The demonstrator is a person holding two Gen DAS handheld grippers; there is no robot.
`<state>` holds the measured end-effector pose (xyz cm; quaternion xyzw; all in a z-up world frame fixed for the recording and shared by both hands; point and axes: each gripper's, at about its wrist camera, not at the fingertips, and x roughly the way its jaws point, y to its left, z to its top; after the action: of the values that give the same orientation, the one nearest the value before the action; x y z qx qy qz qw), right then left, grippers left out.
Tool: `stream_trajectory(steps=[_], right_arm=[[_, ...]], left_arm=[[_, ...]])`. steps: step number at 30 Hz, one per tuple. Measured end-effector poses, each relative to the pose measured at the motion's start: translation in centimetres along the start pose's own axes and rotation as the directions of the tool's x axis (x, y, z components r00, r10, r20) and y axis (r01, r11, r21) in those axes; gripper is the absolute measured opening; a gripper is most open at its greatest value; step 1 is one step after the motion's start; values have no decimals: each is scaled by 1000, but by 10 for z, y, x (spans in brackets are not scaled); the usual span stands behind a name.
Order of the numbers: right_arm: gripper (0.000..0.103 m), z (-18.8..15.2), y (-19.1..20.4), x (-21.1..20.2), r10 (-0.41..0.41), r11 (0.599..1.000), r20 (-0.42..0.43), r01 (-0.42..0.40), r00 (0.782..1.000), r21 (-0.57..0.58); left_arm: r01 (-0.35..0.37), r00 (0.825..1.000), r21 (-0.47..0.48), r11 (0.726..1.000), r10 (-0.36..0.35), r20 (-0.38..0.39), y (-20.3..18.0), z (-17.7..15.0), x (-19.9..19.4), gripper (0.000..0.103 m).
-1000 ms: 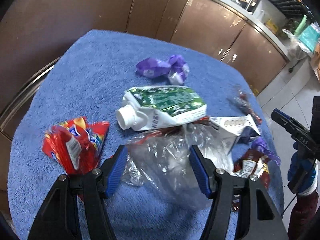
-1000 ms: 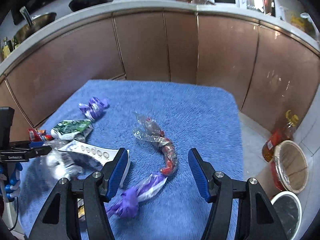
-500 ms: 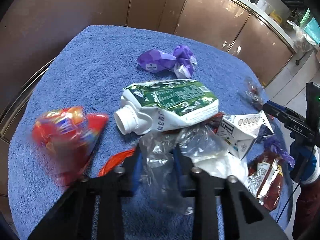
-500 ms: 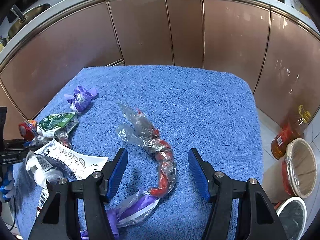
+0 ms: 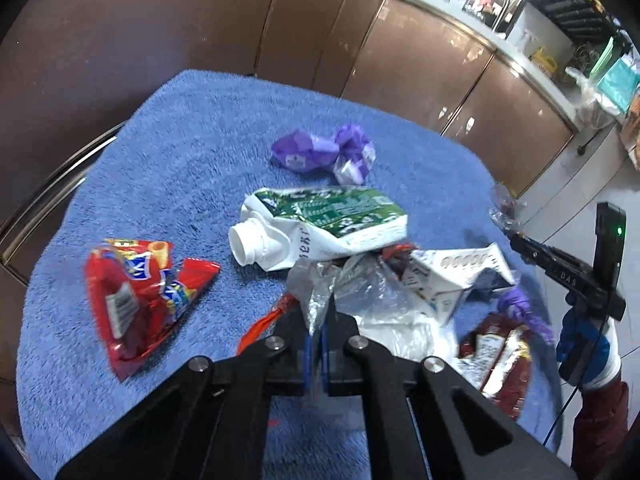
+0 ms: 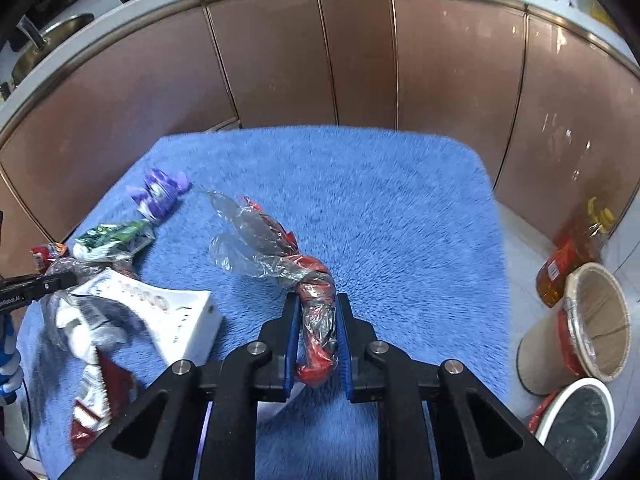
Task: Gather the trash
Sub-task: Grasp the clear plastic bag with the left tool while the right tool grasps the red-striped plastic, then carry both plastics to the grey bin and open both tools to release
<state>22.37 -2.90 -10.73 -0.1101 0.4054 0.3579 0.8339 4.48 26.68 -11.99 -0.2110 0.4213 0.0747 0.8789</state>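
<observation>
Trash lies on a blue towel. My left gripper is shut on a clear crumpled plastic bag. Around it lie a green-and-white carton, a red snack bag, a purple wrapper and a white box. My right gripper is shut on a twisted clear-and-red plastic wrapper, whose clear end trails to the far left on the towel.
Brown cabinet fronts curve behind the table. Right of the table on the floor stand a beige bin, a white bin with a dark liner and an oil bottle. A dark red wrapper lies near the towel's right edge.
Both grippers went from open to shut. The left closed on the clear bag; the right moved forward and closed on the twisted wrapper.
</observation>
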Motion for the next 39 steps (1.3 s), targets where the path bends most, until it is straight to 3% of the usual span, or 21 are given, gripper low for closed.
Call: stream_trajectory(steps=[7, 17, 23, 30, 39], right_arm=[[16, -3, 15, -71, -27, 999, 111, 29, 993, -14], [16, -34, 37, -167, -59, 998, 234, 63, 970, -6], [16, -61, 37, -217, -107, 994, 296, 100, 949, 42], [16, -95, 19, -259, -193, 980, 336, 162, 922, 119], [16, -130, -19, -284, -290, 948, 344, 218, 893, 234]], left_arm=[[29, 995, -10, 1000, -28, 97, -7, -4, -56, 3], [56, 976, 11, 998, -57, 211, -18, -26, -135, 3], [66, 964, 82, 994, -85, 254, -41, -36, -169, 3], [99, 958, 157, 983, -137, 250, -82, -37, -176, 2], [161, 959, 277, 947, -217, 183, -164, -25, -150, 3]])
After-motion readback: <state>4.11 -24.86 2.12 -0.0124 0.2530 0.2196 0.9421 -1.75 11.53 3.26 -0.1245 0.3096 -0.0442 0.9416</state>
